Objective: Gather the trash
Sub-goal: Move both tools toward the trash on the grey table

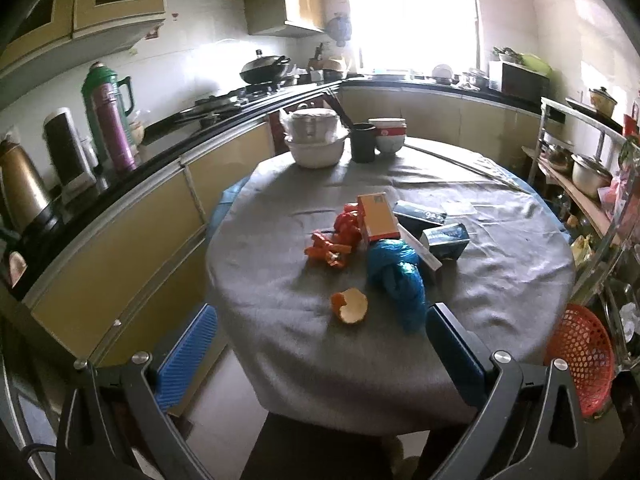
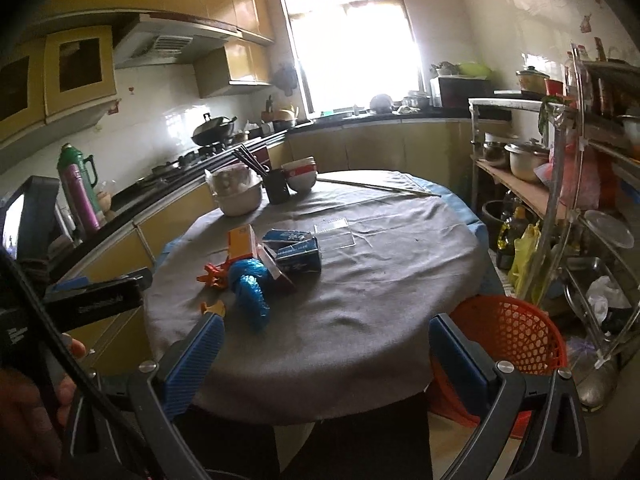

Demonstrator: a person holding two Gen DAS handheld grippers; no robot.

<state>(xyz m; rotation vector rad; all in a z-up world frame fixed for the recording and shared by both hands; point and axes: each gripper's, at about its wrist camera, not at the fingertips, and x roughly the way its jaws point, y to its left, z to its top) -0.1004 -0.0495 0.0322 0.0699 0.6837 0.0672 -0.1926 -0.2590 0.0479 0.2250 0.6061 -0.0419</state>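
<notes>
While both tongs hang short of the surface's near edge, each is spread wide and holds nothing. The left tongs (image 1: 320,344) point at the middle of the grey-clothed surface (image 1: 280,344), their blue pads (image 1: 188,356) flanking the near rim without touching it. The right tongs (image 2: 328,356) sit likewise, level and facing inward, with the red basket (image 2: 508,332) just beyond their right finger, below the surface's right edge. A hand (image 2: 24,404) shows at the lower left of the right view, gripping the other tool's handle.

Nearest the near edge lies an orange peel (image 1: 350,306), apart from the rest. Just beyond it a blue bag (image 1: 398,280), knotted, stretches toward the centre. Left of the bag sit red wrappers (image 1: 334,242). Behind the bag an orange box (image 1: 376,216) leans among dark blue boxes (image 1: 444,240), all touching or nearly so, about mid-surface. A clear lid (image 2: 334,232) lies flat just beyond them.

Bare cloth runs along the right edge and between the pile and the far edge, where white bowls (image 1: 316,140), a black cup (image 1: 363,142) and a red-banded bowl (image 1: 387,134) stand.
</notes>
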